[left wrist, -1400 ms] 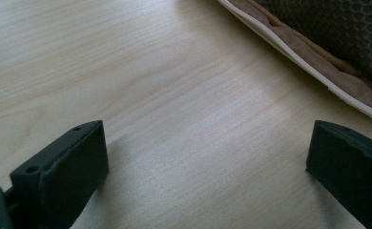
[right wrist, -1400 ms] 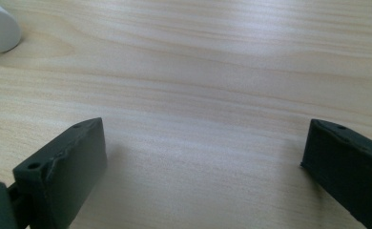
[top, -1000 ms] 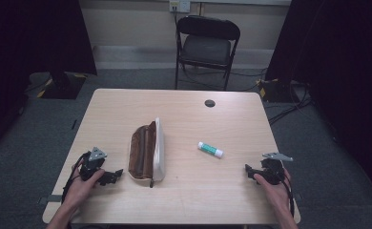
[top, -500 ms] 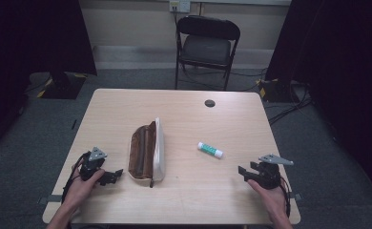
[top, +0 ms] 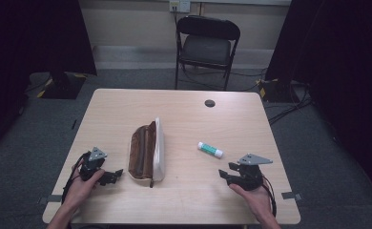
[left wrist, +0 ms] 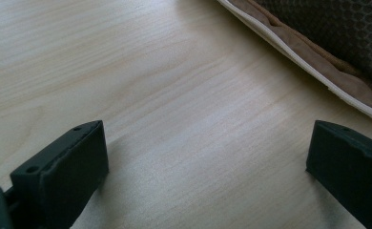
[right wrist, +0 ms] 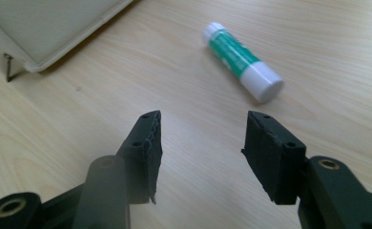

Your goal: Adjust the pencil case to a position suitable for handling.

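Note:
A brown and white pencil case lies left of the table's middle, its zip open at the top. A green and white glue stick lies on its side to the right of it. My left gripper rests by the case's near left side; its jaws stand wide apart over bare wood, with the case's edge just beyond. My right gripper hovers a little short of the glue stick. Its jaws have just been closing partway, with nothing between them, and remain open.
The wooden table has a small black disc near its far edge. A black folding chair stands behind the table. Cables trail on the floor at the right. The case's white side is at the upper left of the right gripper view.
My right gripper has moved left from the table's right edge towards the glue stick and risen a little, and its jaws look narrower. The left gripper, the case and the glue stick have not moved.

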`<state>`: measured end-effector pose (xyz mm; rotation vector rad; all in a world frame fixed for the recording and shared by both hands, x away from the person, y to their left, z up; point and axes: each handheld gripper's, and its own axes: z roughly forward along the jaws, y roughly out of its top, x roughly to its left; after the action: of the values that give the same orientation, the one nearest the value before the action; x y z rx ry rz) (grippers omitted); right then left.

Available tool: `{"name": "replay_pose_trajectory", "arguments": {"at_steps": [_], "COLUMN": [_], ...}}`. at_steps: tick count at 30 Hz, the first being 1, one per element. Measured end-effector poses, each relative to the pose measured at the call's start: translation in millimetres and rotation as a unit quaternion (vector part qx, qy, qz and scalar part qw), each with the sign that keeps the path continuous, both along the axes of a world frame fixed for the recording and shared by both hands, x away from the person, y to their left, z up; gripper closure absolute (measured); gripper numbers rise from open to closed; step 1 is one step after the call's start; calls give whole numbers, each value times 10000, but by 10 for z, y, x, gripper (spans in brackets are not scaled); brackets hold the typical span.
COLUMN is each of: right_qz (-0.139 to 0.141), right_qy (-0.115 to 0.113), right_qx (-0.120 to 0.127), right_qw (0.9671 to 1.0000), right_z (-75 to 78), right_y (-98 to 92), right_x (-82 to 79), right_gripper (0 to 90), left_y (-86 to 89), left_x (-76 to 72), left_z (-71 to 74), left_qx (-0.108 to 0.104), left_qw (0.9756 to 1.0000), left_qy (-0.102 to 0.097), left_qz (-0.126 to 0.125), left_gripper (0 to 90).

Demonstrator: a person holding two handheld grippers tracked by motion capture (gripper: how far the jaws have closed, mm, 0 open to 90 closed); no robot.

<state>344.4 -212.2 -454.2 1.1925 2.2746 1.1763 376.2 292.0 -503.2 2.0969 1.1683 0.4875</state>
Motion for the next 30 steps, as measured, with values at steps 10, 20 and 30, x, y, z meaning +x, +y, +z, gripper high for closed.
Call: {"name": "replay_pose_trajectory", "arguments": {"at_steps": [10,20,30], "right_qz": [566,1136,1449], "right_qy": [-25,27,70], "right_qx": [80,231,388], "right_qw": [9984,9932,9887], "right_z": [69,116,125], "right_y": [393,856,1230], "right_x": [0,34,36], "right_gripper": [493,471,384], "left_y": [5,5,4], "left_x": [-5,-6,-6], "left_z": [0,1,0], "left_qx": [25,23,17], "left_qw": [10000,10000,10000], "left_qy": [-12,-9,-14], "left_qz": [2,2,8], "left_gripper": [0,0,0]}}
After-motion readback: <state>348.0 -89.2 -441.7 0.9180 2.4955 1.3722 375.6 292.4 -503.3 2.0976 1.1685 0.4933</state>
